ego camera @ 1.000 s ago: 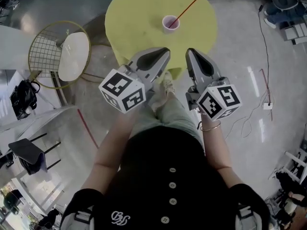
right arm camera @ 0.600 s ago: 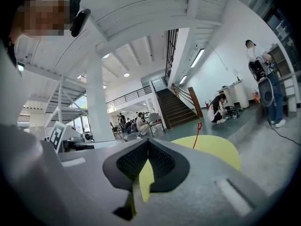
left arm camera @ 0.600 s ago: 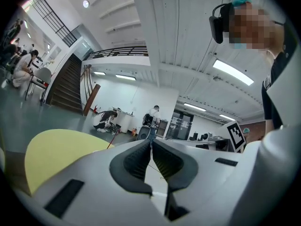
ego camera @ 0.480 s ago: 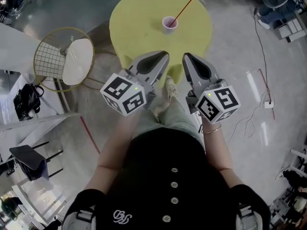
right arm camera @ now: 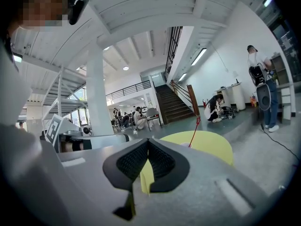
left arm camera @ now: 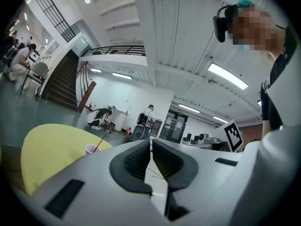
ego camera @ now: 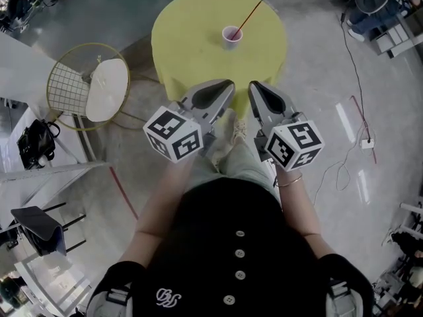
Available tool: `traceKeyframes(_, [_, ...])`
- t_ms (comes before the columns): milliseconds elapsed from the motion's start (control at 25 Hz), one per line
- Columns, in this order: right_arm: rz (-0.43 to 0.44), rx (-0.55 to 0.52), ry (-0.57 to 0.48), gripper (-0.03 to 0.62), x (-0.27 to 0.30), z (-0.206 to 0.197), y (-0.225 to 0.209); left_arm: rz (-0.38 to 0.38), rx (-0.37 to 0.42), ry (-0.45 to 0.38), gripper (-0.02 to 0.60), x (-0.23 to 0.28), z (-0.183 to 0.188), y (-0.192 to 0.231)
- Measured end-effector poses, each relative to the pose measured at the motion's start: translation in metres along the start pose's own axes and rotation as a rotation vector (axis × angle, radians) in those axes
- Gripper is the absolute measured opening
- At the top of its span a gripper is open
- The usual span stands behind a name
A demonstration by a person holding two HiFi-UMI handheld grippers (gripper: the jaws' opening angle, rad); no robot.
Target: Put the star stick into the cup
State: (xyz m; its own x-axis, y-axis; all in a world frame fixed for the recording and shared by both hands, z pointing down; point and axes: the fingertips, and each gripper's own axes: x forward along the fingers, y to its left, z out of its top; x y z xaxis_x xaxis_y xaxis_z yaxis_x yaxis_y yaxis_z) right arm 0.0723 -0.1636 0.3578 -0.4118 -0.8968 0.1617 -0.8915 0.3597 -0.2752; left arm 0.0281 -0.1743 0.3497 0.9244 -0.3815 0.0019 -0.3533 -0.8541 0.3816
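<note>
Both tools (ego camera: 228, 84) (ego camera: 254, 86) farther from table (ego camera: 188, 41)

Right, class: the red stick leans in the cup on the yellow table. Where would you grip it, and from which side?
Probably the bare upper shaft of the stick, well above the cup. It leans away from the person, out past the rim, so that stretch is free. Come from above, jaws across the thin shaft.
</note>
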Motion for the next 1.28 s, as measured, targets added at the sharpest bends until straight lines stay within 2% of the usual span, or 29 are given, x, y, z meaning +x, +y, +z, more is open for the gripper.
traceKeyframes(560, [-0.007,-0.031,0.040,0.003,0.007,-0.005,0.010,0.002,0.002,0.001,0.023,-0.008,0.000,-0.002])
traceKeyframes(1280, [0.003,-0.033,0.037,0.003,0.004,-0.007,0.016,0.029,-0.003,0.013,0.023,-0.014,-0.005,0.000])
